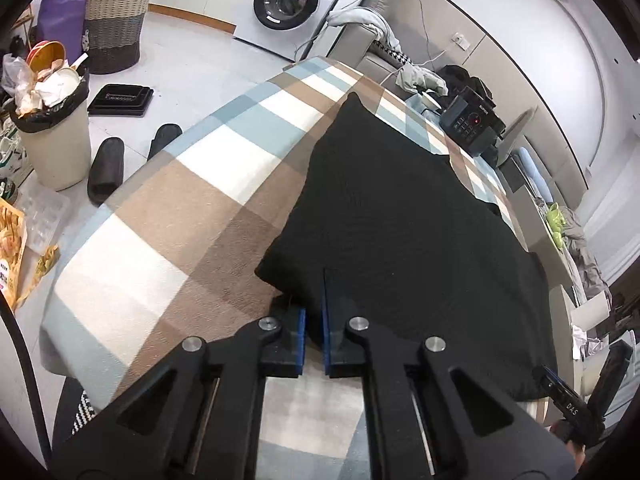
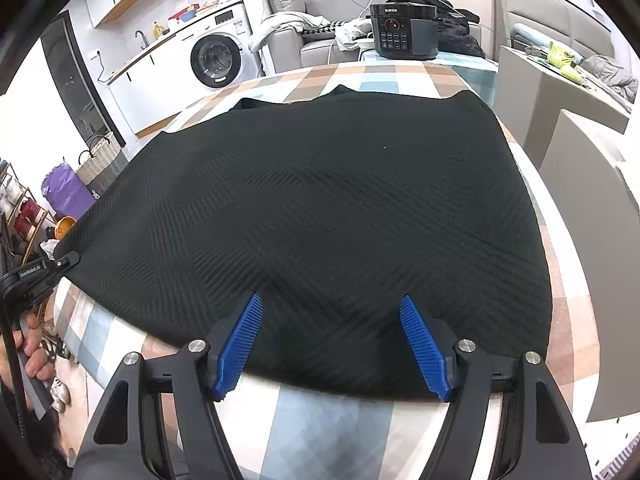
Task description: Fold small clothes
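Lying flat on the table covered in a brown, blue and white checked cloth [image 1: 168, 216]: black ribbed knit garment [image 2: 320, 208], spread wide, taking up most of the right-hand part of the tabletop in the left wrist view; near edge running just inside the near table edge.

Gripping with the left gripper [image 1: 314, 304]: blue pads drawn almost together, pinching a fold of the black garment's near left corner; fabric bunching up between the pads.

Hovering with the right gripper [image 2: 331, 320]: blue ribbed fingers [image 2: 240, 344] spread wide apart, holding nothing, poised over the near edge of the garment; contact with the fabric not determinable.

Standing at the far end of the table: black electric pressure cooker with a button panel [image 2: 402, 32].

Standing on the floor to the left: overfilled beige waste bin [image 1: 52, 136]; pair of black slippers [image 1: 106, 168]; woven laundry basket [image 1: 114, 28]; white front-loading washing machine [image 1: 288, 4], farther off.
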`<state>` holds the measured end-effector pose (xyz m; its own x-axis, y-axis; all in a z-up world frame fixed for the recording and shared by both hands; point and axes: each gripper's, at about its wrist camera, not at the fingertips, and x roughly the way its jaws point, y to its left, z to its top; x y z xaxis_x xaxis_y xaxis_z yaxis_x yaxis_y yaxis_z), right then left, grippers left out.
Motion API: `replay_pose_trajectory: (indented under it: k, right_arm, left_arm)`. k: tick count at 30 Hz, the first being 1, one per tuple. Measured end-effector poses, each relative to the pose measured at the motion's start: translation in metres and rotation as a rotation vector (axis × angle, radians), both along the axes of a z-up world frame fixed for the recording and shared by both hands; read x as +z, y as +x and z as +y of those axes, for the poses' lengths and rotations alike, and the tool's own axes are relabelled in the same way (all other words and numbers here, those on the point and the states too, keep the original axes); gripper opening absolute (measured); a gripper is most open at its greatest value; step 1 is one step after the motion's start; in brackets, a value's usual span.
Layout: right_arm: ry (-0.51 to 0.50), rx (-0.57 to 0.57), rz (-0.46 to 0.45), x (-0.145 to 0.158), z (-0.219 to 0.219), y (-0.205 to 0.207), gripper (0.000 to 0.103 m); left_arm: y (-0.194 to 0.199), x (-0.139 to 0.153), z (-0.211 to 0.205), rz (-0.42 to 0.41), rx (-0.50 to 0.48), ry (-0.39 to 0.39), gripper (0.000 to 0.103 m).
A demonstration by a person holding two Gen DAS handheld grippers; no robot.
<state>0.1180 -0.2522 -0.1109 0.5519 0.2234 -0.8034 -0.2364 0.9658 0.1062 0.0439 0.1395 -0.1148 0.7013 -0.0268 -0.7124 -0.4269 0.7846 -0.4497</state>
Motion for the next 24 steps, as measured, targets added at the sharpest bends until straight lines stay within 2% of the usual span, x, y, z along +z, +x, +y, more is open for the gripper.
replay_pose_trajectory:
  k: [4,8,11,18,21,24]
  right_arm:
    - [-0.002,0.018,-0.009,0.003,0.002,0.001,0.073]
    - [-0.004,0.012,-0.010,0.004,-0.003,0.001,0.073]
    - [0.003,-0.003,-0.004,0.003,-0.008,0.003,0.073]
    - [-0.001,0.004,-0.002,0.002,-0.005,0.005,0.073]
    - [-0.005,0.006,0.001,0.001,-0.005,0.008,0.073]
    - [-0.003,0.003,0.005,0.000,-0.005,0.007,0.073]
  left_arm:
    - [-0.004,0.001,-0.001,-0.016,0.000,-0.023,0.003]
    - [-0.004,-0.003,0.000,0.013,0.008,-0.039,0.006]
    - [-0.003,-0.005,-0.001,0.018,0.015,-0.013,0.014]
    - [0.012,-0.011,-0.006,0.038,0.002,0.032,0.017]
    - [0.017,-0.012,-0.005,0.017,0.012,0.009,0.017]
    - [0.016,-0.003,-0.005,-0.029,0.001,0.020,0.013]
